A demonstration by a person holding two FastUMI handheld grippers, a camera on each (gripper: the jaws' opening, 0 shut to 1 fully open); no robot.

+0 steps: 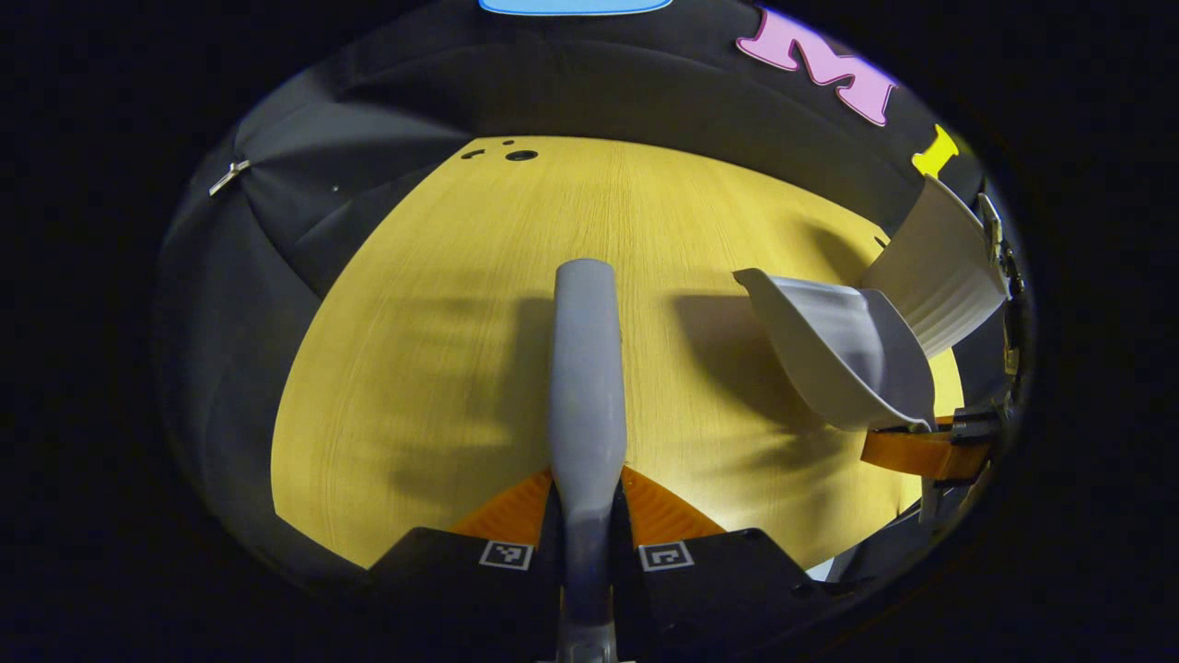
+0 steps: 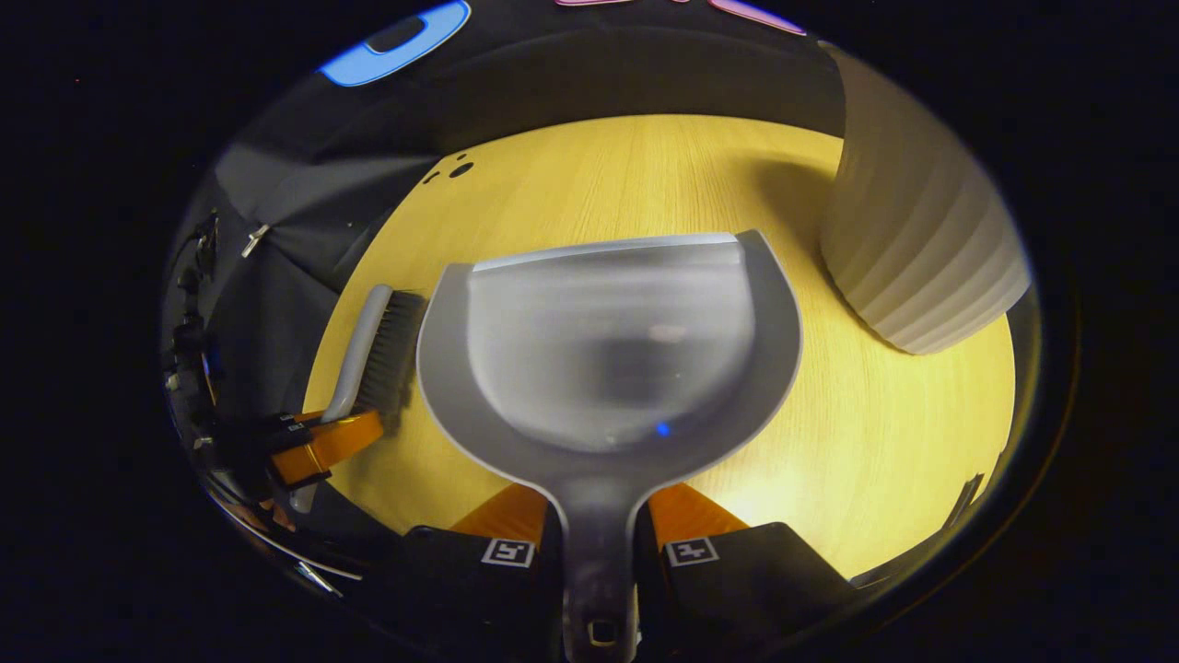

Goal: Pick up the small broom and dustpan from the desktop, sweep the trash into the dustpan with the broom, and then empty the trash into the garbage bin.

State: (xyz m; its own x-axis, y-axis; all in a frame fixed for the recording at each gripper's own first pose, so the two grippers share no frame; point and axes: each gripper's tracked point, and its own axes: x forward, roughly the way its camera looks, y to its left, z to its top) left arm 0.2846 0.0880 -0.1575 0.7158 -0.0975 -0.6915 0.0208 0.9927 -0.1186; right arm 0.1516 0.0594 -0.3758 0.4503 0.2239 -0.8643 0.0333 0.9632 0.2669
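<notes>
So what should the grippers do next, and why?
Probably put the dustpan and broom back down on the desk. The pan looks empty and already sits away from the white bin, so the trash seems dumped.

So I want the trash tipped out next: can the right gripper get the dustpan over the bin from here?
Probably yes: the right gripper holds the dustpan, and the bin stands close by, nothing between them.

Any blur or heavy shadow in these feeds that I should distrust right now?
Left gripper view: the broom is sharp, and soft streaked shadows lie on the desktop beside it. Right gripper view: the dustpan pan looks motion-smeared inside, so its contents cannot be told; the garbage bin is slightly soft, with its shadow on the wood at its left.
</notes>
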